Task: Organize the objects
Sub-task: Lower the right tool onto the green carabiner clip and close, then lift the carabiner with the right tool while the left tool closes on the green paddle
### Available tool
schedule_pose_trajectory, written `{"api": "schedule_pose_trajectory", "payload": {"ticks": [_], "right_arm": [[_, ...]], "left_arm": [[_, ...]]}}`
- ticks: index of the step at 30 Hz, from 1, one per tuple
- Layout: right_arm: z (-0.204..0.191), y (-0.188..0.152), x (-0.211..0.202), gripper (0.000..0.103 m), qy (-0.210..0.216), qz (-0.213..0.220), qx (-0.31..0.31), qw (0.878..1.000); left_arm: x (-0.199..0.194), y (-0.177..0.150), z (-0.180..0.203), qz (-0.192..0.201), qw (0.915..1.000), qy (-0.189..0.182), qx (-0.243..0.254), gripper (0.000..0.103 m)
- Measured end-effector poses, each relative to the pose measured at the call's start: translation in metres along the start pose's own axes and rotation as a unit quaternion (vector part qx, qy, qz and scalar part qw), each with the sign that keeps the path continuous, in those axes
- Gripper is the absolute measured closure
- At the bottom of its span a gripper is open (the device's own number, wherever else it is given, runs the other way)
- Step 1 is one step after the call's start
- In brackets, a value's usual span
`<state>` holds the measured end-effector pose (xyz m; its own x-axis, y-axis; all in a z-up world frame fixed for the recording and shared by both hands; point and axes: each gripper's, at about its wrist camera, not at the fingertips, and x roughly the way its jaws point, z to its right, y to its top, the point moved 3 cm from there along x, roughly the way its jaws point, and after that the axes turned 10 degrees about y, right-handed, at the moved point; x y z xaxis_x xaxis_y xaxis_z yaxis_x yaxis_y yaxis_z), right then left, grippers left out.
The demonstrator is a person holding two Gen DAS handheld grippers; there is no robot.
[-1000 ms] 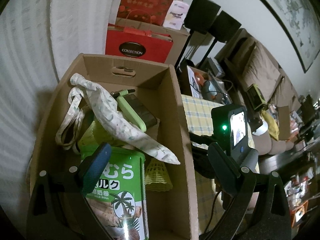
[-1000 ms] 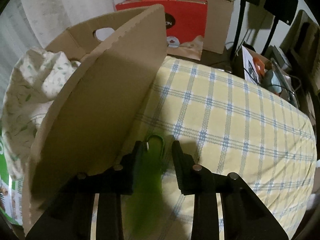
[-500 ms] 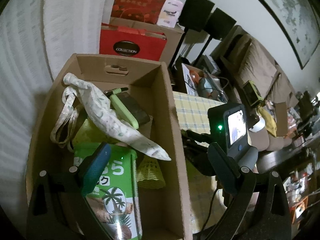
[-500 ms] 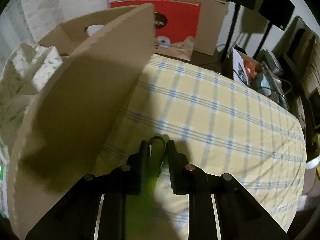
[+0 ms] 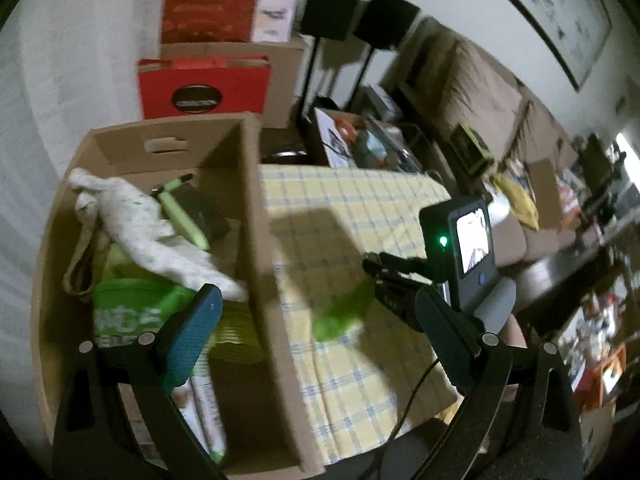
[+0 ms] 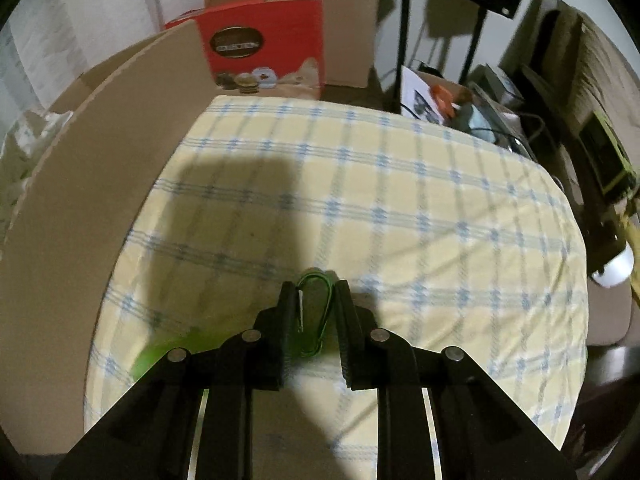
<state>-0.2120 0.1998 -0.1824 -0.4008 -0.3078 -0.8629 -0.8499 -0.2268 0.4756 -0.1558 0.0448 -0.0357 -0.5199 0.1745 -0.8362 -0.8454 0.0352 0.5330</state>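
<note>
A cardboard box (image 5: 256, 208) stands on the left of a yellow checked tablecloth (image 5: 352, 216). It holds a leaf-print cloth bag (image 5: 136, 220), a green snack box (image 5: 128, 312) and a green-edged dark item (image 5: 188, 212). My left gripper (image 5: 320, 328) is open and empty, above the box's right wall. My right gripper (image 6: 314, 308) is shut on a green carabiner (image 6: 316, 312), which carries a blurred green object (image 6: 160, 356) hanging below it over the cloth. The right gripper (image 5: 384, 280) and that green object (image 5: 340, 312) also show in the left wrist view.
The box wall (image 6: 80, 208) rises just left of my right gripper. A red gift bag (image 6: 264, 44) and brown cartons (image 6: 352, 28) stand behind the table. Speaker stands (image 5: 332, 40), a sofa (image 5: 480, 96) and clutter lie to the right.
My right gripper has closed on the carabiner and lifted it away from the box wall, toward the table's middle. My left gripper has swung to the right, over the box's right wall.
</note>
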Motion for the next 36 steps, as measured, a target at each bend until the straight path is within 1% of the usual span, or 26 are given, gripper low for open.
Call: {"api": "schedule_pose_trajectory", "payload": {"ticks": [4, 7, 9, 11, 13, 14, 20, 24, 28, 30, 32, 34, 35, 36], "right_arm": [[0.01, -0.006, -0.007, 0.086, 0.004, 0.004, 0.015, 1.0], [0.013, -0.012, -0.011, 0.086, 0.007, 0.007, 0.021, 1.0], [0.015, -0.013, -0.012, 0.086, 0.01, 0.009, 0.024, 1.0], [0.015, -0.015, -0.014, 0.086, 0.013, 0.012, 0.025, 1.0], [0.016, -0.016, -0.014, 0.086, 0.016, 0.014, 0.027, 0.999], [0.017, -0.017, -0.015, 0.086, 0.02, 0.015, 0.03, 0.999], [0.033, -0.027, -0.032, 0.086, 0.03, 0.029, 0.062, 0.997], [0.047, -0.032, -0.051, 0.086, 0.031, 0.043, 0.075, 0.996], [0.059, -0.036, -0.072, 0.085, 0.029, 0.056, 0.083, 0.995], [0.063, -0.038, -0.083, 0.085, 0.03, 0.063, 0.086, 0.994], [0.065, -0.04, -0.089, 0.085, 0.031, 0.067, 0.086, 0.994], [0.066, -0.042, -0.095, 0.085, 0.032, 0.07, 0.086, 0.993], [0.067, -0.043, -0.097, 0.085, 0.032, 0.071, 0.086, 0.993], [0.068, -0.044, -0.099, 0.085, 0.034, 0.072, 0.085, 0.993]], "left_arm": [[0.007, 0.0, 0.021, -0.013, 0.9992, -0.001, 0.037, 0.006], [0.016, 0.0, 0.038, -0.024, 0.9971, 0.003, 0.072, 0.006], [0.026, -0.001, 0.051, -0.041, 0.9922, 0.011, 0.117, 0.006], [0.035, 0.0, 0.059, -0.057, 0.9868, 0.011, 0.151, 0.006], [0.042, 0.002, 0.064, -0.069, 0.9825, 0.019, 0.172, 0.006], [0.046, 0.003, 0.069, -0.075, 0.9789, 0.028, 0.188, 0.006], [0.063, -0.003, 0.095, -0.088, 0.9614, 0.062, 0.253, 0.006], [0.086, -0.01, 0.109, -0.11, 0.9501, 0.084, 0.279, 0.007], [0.108, -0.015, 0.118, -0.139, 0.94, 0.1, 0.295, 0.012], [0.118, -0.019, 0.123, -0.152, 0.9336, 0.107, 0.307, 0.012], [0.128, -0.022, 0.126, -0.167, 0.9253, 0.114, 0.321, 0.012], [0.138, -0.025, 0.127, -0.188, 0.9197, 0.11, 0.326, 0.015], [0.144, -0.026, 0.126, -0.202, 0.9179, 0.105, 0.325, 0.015], [0.147, -0.027, 0.126, -0.21, 0.9172, 0.104, 0.323, 0.019]]}}
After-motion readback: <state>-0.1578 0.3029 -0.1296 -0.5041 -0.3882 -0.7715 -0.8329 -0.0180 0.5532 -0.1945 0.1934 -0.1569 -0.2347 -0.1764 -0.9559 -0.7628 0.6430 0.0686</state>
